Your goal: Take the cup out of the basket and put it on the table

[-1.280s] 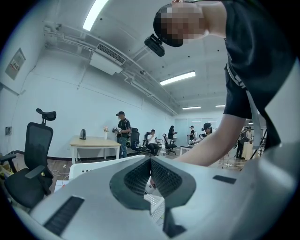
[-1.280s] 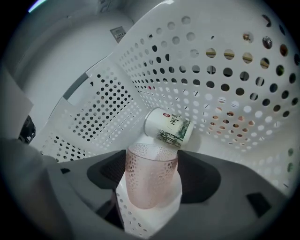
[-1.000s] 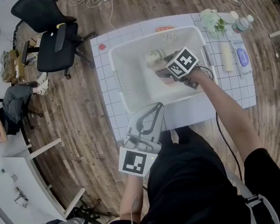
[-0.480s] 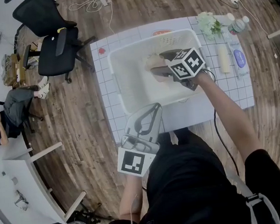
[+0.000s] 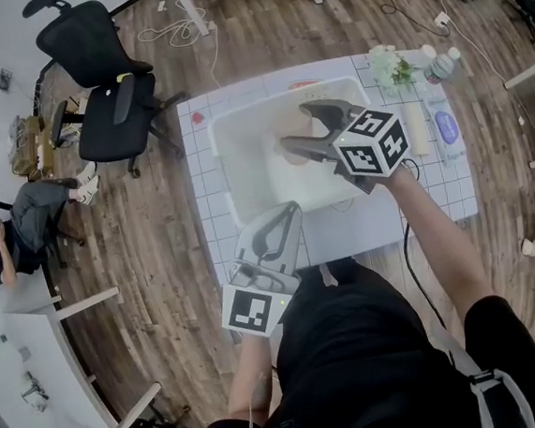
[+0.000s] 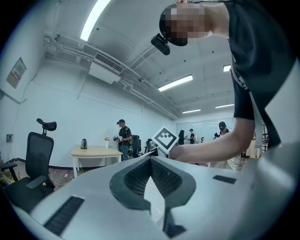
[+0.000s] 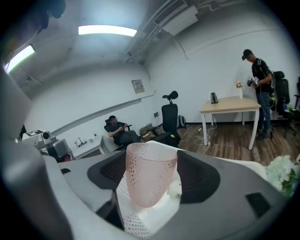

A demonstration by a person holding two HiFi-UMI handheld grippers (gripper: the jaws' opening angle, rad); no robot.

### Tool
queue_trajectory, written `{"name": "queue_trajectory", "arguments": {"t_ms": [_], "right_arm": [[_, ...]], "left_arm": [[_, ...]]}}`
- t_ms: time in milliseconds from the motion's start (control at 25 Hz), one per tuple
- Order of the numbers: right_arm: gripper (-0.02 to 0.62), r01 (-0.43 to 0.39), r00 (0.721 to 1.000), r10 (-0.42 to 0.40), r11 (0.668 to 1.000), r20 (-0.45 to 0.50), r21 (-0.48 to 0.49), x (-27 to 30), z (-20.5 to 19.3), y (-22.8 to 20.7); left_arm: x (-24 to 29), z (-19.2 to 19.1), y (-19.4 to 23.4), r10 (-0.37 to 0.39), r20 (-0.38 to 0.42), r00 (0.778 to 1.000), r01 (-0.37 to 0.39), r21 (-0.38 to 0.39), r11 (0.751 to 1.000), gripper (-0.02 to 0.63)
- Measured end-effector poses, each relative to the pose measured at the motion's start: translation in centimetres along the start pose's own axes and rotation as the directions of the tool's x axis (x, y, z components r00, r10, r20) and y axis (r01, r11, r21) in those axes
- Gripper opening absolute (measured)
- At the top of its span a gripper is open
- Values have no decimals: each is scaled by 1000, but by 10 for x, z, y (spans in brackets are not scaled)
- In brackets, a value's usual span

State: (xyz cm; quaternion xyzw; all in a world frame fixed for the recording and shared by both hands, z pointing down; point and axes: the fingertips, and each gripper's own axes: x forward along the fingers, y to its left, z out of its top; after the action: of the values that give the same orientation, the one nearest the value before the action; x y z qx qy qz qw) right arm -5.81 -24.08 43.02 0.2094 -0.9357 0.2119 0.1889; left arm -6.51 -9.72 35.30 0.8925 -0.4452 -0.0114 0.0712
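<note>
A pink dotted cup point(image 7: 148, 169) stands upright between the jaws of my right gripper point(image 7: 151, 187), which is shut on it. In the head view the right gripper point(image 5: 299, 130) hangs above the white basket point(image 5: 221, 166) with the cup point(image 5: 291, 150) raised over the basket's inside. The basket rests on the white gridded table point(image 5: 354, 233). My left gripper point(image 5: 286, 214) is held low by the table's near edge, jaws together and holding nothing. In the left gripper view the left gripper point(image 6: 152, 185) points up across the room.
Right of the basket lie white flowers point(image 5: 389, 63), a bottle point(image 5: 436, 68), a pale roll point(image 5: 419, 128) and a blue-labelled pack point(image 5: 446, 127). A black office chair point(image 5: 105, 92) stands left of the table. A person point(image 5: 5, 229) sits at far left.
My right gripper has risen out of the basket with the cup, up and toward the camera. The left gripper has stayed where it was.
</note>
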Motion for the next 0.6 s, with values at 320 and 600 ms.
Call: {"name": "queue_trajectory", "arguments": {"t_ms": [320, 600], "right_arm": [[351, 53, 977, -36, 996, 210, -74, -63, 39, 35], [350, 111, 946, -53, 980, 319, -166, -107, 39, 64]], "left_arm": [[-4, 6, -2, 45, 29, 999, -45, 5, 999, 9], [-3, 10, -12, 54, 52, 997, -54, 9, 998, 9]]}}
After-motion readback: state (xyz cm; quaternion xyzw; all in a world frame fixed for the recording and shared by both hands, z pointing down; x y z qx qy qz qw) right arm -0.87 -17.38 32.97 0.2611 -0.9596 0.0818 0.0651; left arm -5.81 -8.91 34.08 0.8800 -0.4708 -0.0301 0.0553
